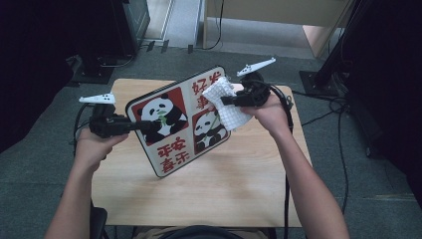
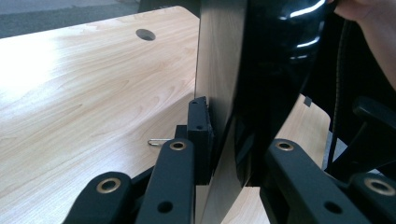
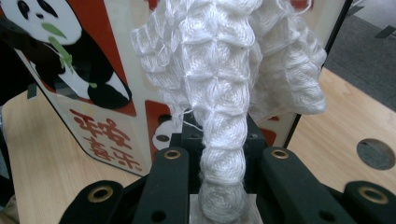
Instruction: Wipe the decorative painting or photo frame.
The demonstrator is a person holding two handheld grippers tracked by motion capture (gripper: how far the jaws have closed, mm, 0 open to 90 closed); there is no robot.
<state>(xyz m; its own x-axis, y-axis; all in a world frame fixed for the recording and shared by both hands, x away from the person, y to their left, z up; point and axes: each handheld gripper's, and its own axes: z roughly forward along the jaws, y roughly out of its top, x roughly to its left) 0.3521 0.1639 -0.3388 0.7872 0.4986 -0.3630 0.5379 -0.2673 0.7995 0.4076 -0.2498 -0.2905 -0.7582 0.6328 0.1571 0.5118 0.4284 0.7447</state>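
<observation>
Cleaning: my left claw pinches the panda board up off the bench so my right claw, squeezing the white cloth, can wipe its face.

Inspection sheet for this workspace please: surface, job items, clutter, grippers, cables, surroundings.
Surface: wooden table, pale, with a round hole.
Job's things: panda board held tilted on edge; white cloth against its upper right corner.
Clutter: small metal clip on the table by the board.
Grippers: left hand-held gripper shut on the board's edge; right hand-held gripper shut on the cloth.
Cables: black cable trails from the right hand-held gripper.
Surroundings: grey carpet, black stands.
</observation>
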